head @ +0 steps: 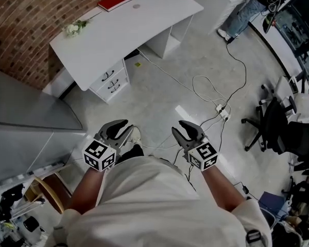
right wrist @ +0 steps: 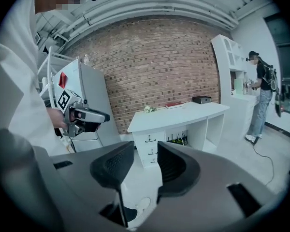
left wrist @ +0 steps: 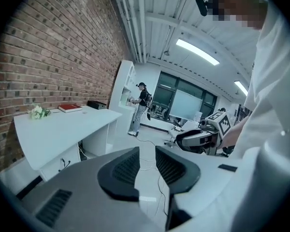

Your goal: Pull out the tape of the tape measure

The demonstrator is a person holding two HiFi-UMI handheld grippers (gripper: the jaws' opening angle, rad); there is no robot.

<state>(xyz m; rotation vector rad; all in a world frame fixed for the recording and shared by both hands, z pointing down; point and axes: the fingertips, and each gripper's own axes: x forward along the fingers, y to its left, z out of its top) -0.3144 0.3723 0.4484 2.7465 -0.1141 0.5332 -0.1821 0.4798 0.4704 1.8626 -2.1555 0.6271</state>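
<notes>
We find no tape measure in any of the three views: it is not on the white desk [head: 129,32], not on the floor [head: 165,94], and not in either gripper. Its place cannot be stated.

The left gripper [head: 117,129] and the right gripper [head: 188,133] are held out in front of the body, side by side and well apart. Both are empty, and each has its jaws parted by a narrow gap through which only floor shows. The pads [left wrist: 128,168] are dark, ribbed and apparently rubbery, set on smooth grey moulded bodies.

We would expect the usual handling of such a tool: a small, rigid, smooth-sided case and a thin, springy blade that pulls back under its spring. We recommend clamping one gripper across the flat sides of the case and closing the other on the end hook – not on the blade's slick, sharp edges – then drawing straight out
</notes>
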